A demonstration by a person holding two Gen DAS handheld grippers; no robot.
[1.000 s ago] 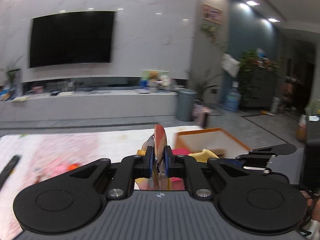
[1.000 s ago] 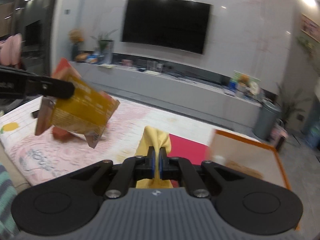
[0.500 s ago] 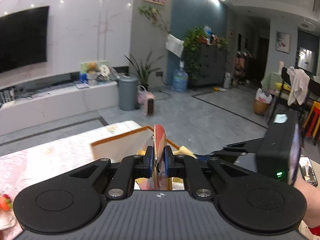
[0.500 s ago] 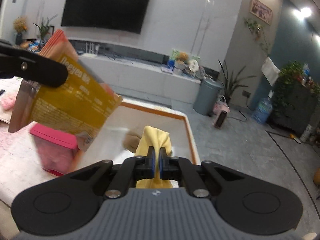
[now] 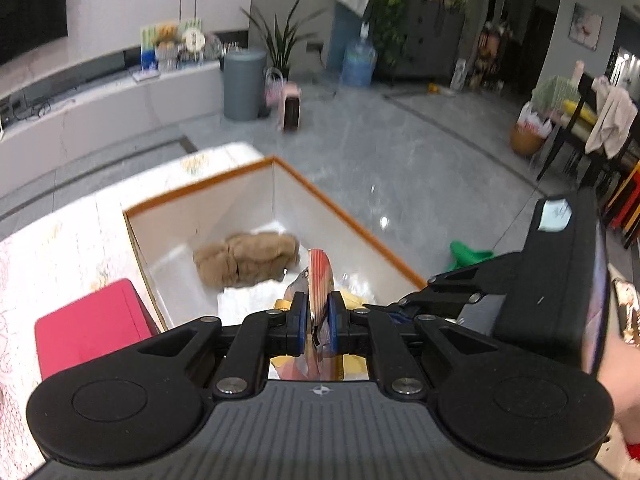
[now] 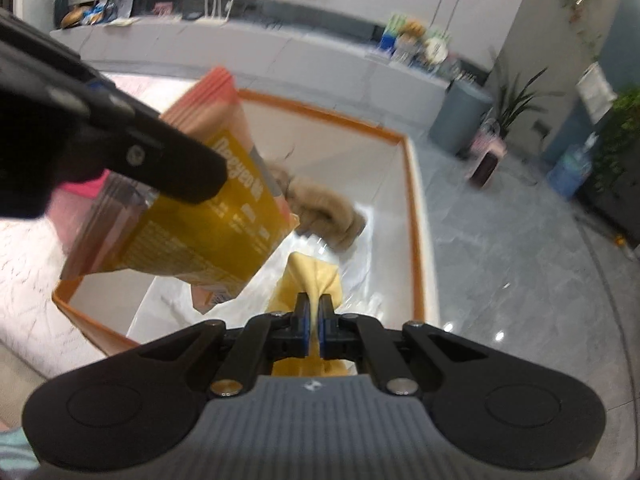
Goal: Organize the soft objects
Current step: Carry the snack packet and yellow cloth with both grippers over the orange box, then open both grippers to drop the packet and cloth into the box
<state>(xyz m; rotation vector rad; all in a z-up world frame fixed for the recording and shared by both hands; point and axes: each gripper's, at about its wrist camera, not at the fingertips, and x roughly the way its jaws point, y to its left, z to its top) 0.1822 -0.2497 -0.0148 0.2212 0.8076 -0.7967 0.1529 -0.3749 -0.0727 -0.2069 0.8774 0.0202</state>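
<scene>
My left gripper (image 5: 319, 318) is shut on the top edge of a yellow and orange snack bag (image 5: 320, 276), which hangs over the white box with an orange rim (image 5: 348, 220). From the right wrist view the same snack bag (image 6: 200, 220) shows broadside, with the left gripper's finger (image 6: 168, 160) across it. My right gripper (image 6: 314, 320) is shut on a yellow cloth (image 6: 316, 276), held above the orange-rimmed box (image 6: 416, 216). A brown plush toy (image 5: 246, 258) lies on the box floor (image 6: 324, 212), beside clear plastic wrapping.
A pink box (image 5: 90, 322) stands on the patterned tablecloth (image 5: 52, 240) left of the white box. The right gripper's body (image 5: 552, 280) and a hand sit at the right. Beyond are grey floor, a grey bin (image 5: 244, 84), plants and a TV bench.
Both grippers have swung right and dipped, from facing the TV wall over the tablecloth to looking down into the orange-rimmed box. Snack bag and yellow cloth stayed gripped.
</scene>
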